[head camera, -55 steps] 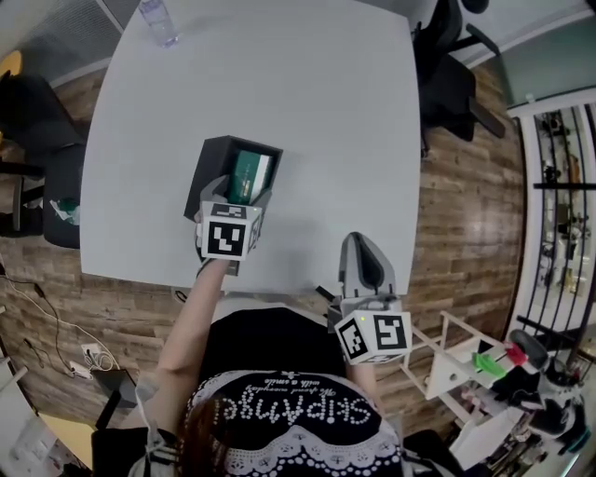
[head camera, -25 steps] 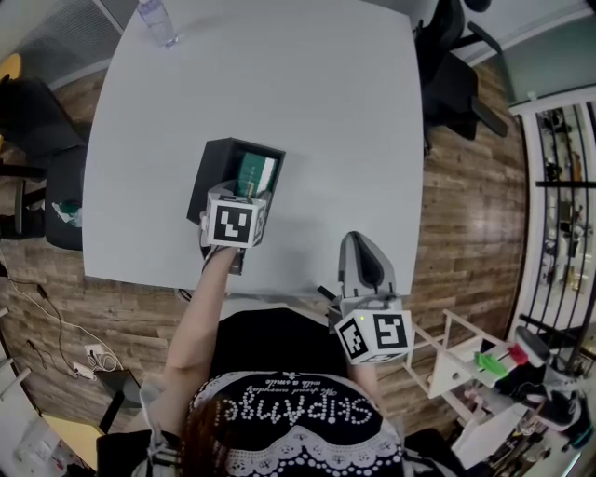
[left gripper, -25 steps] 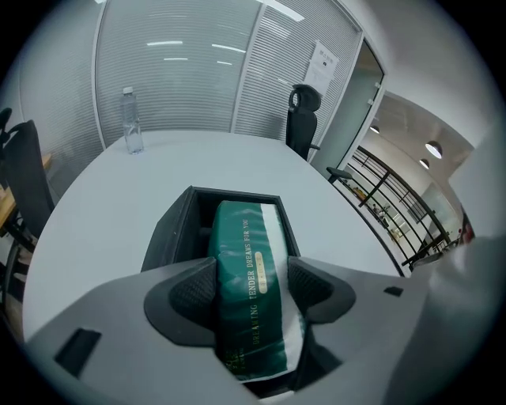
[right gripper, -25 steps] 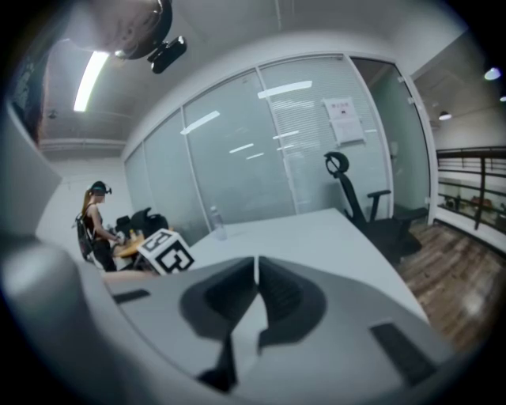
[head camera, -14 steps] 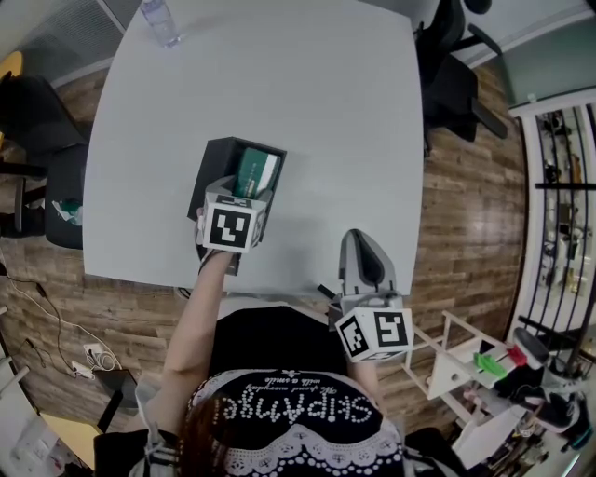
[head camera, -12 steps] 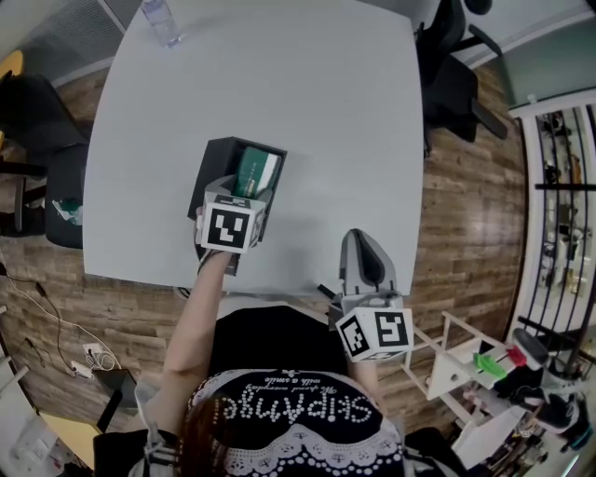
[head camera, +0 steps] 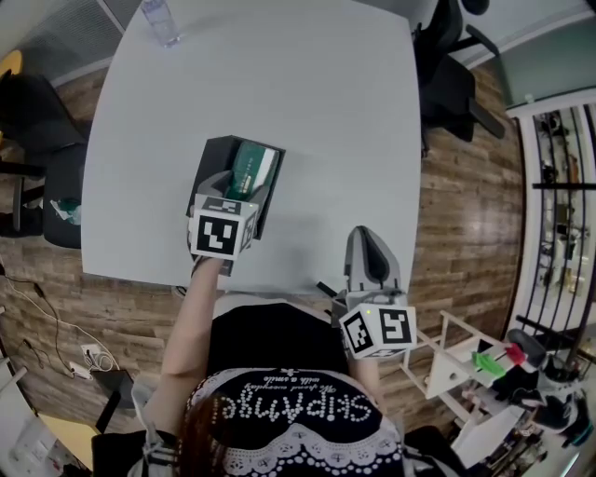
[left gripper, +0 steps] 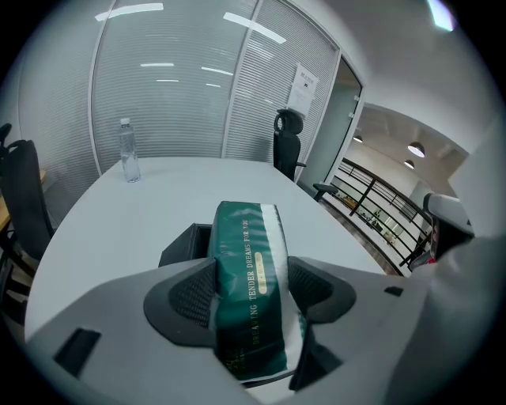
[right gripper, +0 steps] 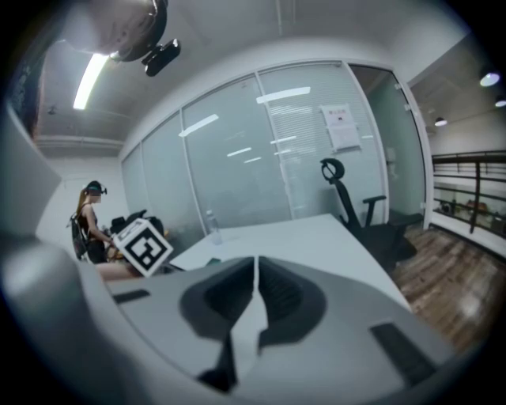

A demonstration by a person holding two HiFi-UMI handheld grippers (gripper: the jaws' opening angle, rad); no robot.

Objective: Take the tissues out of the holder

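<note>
1. We find the green tissue pack (left gripper: 247, 261) between the jaws of the left gripper (left gripper: 251, 291). Both pads press on its long sides, so these tongs are pinching the pack.
2. In the head view, the pack (head camera: 250, 168) lies tilted over the open top of the black holder (head camera: 209, 160), with the left gripper (head camera: 238, 188) at its near end. We cannot tell whether the pack touches the holder's walls.
3. The holder stands on the white table (head camera: 307, 102), toward its near left part.
4. The right gripper (right gripper: 254, 294) has its jaws pressed together, with nothing between the pads. In the head view we see it (head camera: 370, 263) at the table's near edge, well apart from the holder.
5. A water bottle (head camera: 158, 20) stands at the far left corner of the table. A black office chair (head camera: 447, 74) stands beyond the table's right side.
</note>
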